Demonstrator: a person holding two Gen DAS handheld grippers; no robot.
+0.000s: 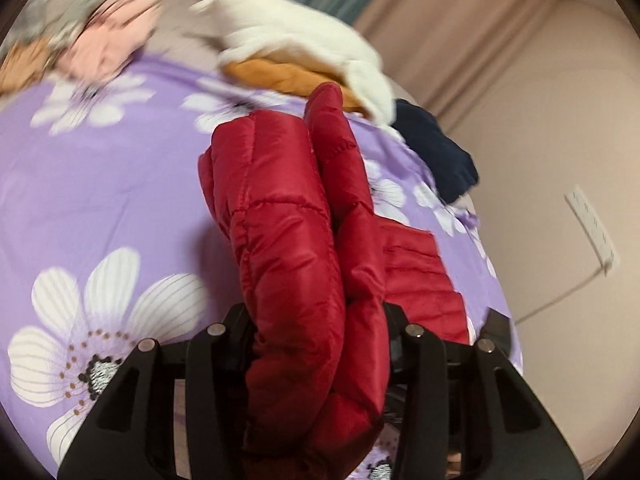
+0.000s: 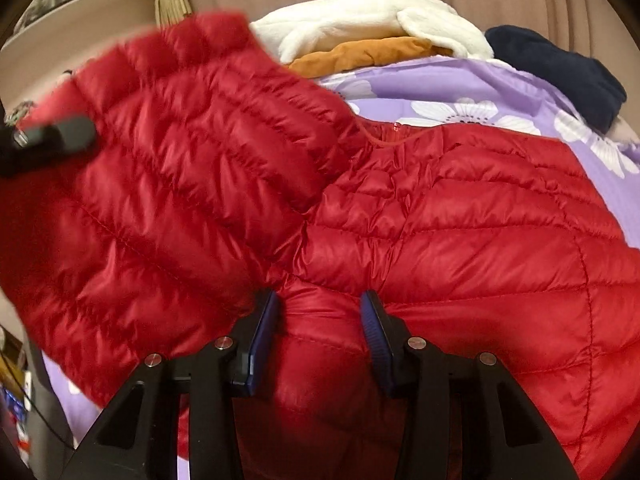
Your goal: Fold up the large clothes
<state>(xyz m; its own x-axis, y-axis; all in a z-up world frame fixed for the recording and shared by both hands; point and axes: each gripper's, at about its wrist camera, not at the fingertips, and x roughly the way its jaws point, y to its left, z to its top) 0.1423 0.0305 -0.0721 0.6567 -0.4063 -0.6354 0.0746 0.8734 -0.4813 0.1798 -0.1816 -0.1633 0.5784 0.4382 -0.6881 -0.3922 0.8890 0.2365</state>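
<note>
A red quilted down jacket (image 2: pixel 460 216) lies on a purple flowered bedspread (image 2: pixel 472 84). My left gripper (image 1: pixel 316 320) is shut on a bunched sleeve of the red jacket (image 1: pixel 288 208) and holds it raised over the bedspread (image 1: pixel 100 168); its fingertips are hidden by the fabric. My right gripper (image 2: pixel 320 316) grips a fold of the jacket between its blue pads (image 2: pixel 266 320). The left gripper's finger (image 2: pixel 56 136) shows in the right wrist view at the far left, on the raised sleeve.
A white fleece (image 1: pixel 296 36) on an orange garment (image 1: pixel 288 76) and a dark navy garment (image 1: pixel 440 152) lie at the bed's far edge. Pink and grey clothes (image 1: pixel 108 36) lie at the far left. Beige wall and a power strip (image 1: pixel 592 228) are to the right.
</note>
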